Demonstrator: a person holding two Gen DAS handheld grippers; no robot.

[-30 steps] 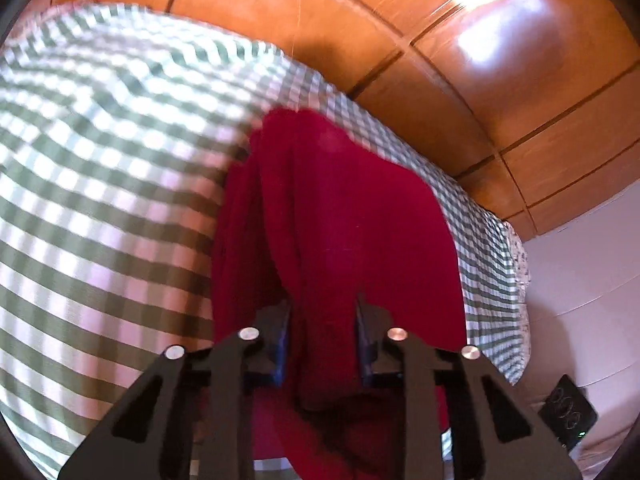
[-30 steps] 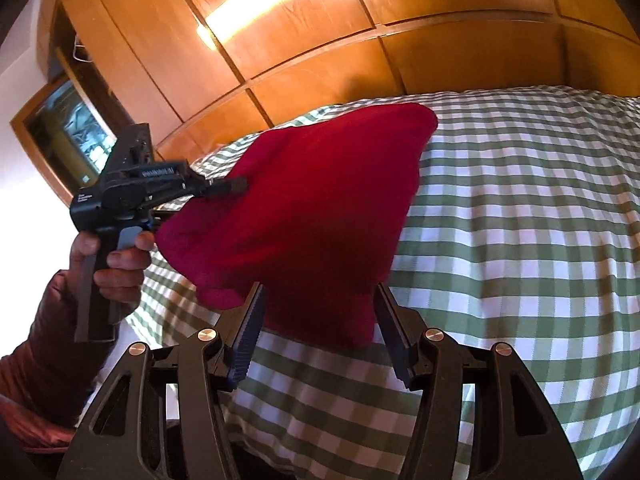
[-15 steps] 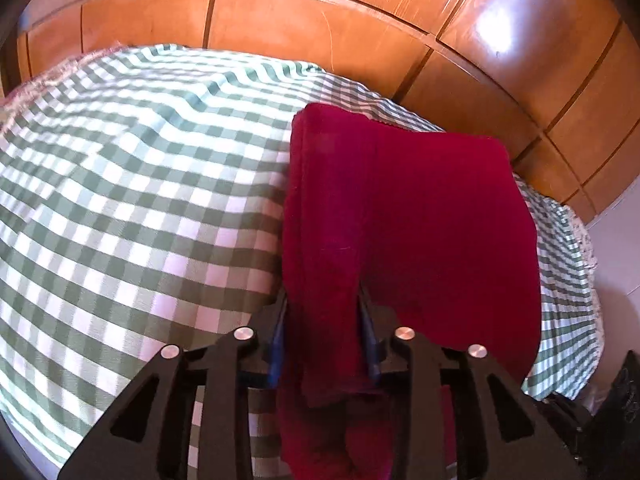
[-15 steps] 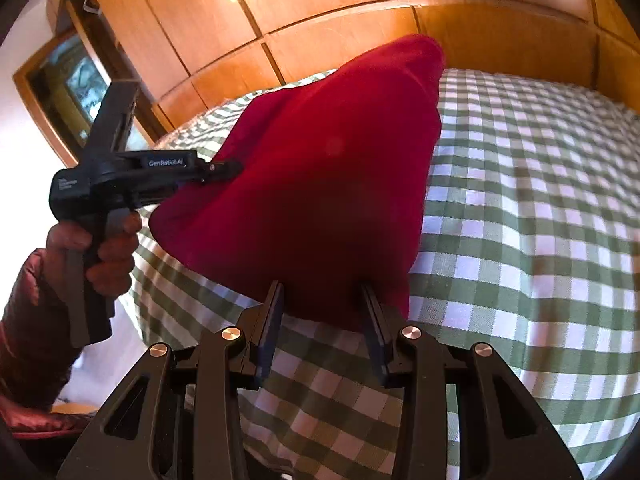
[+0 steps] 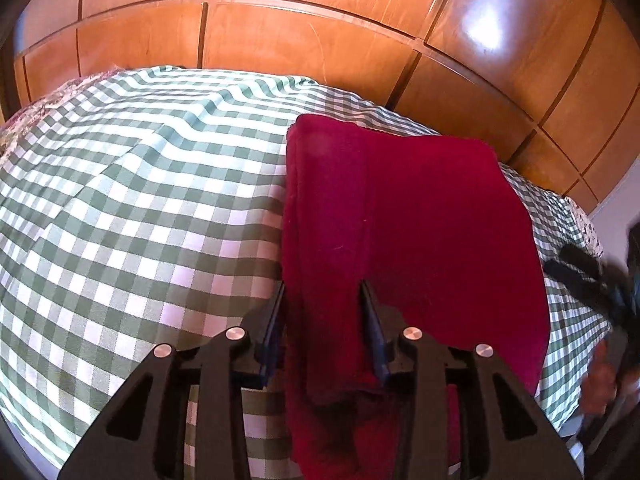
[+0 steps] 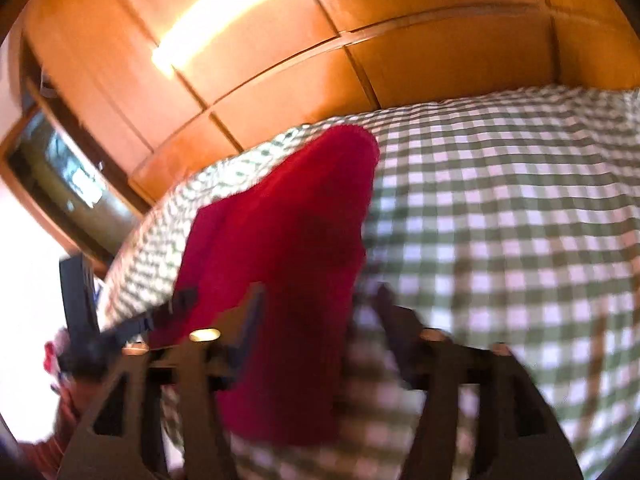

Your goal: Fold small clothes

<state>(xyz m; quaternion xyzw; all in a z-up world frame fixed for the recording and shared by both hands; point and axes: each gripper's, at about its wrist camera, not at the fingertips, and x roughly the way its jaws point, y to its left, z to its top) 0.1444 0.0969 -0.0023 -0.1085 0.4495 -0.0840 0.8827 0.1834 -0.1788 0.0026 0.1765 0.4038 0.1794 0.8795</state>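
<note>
A dark red garment [image 5: 408, 220] lies spread on the green-and-white checked bedspread [image 5: 140, 200], its near edge bunched. My left gripper [image 5: 322, 296] is shut on the near left edge of the garment, with cloth filling the gap between its jaws. In the blurred right wrist view the red garment [image 6: 288, 232] runs between the jaws of my right gripper [image 6: 320, 296], which stand wide apart and do not pinch it. The right gripper also shows as a blurred dark shape at the right edge of the left wrist view [image 5: 592, 276].
A glossy wooden panelled wall [image 5: 320, 32] rises right behind the bed. The bed's right edge [image 5: 580, 216] drops off beside a pale wall. A dark framed opening [image 6: 64, 184] stands at the left in the right wrist view.
The garment has come down from hanging in the air to lying on the bed. My right gripper's jaws have opened wider and it is moving fast, blurring its view. The left gripper keeps its hold.
</note>
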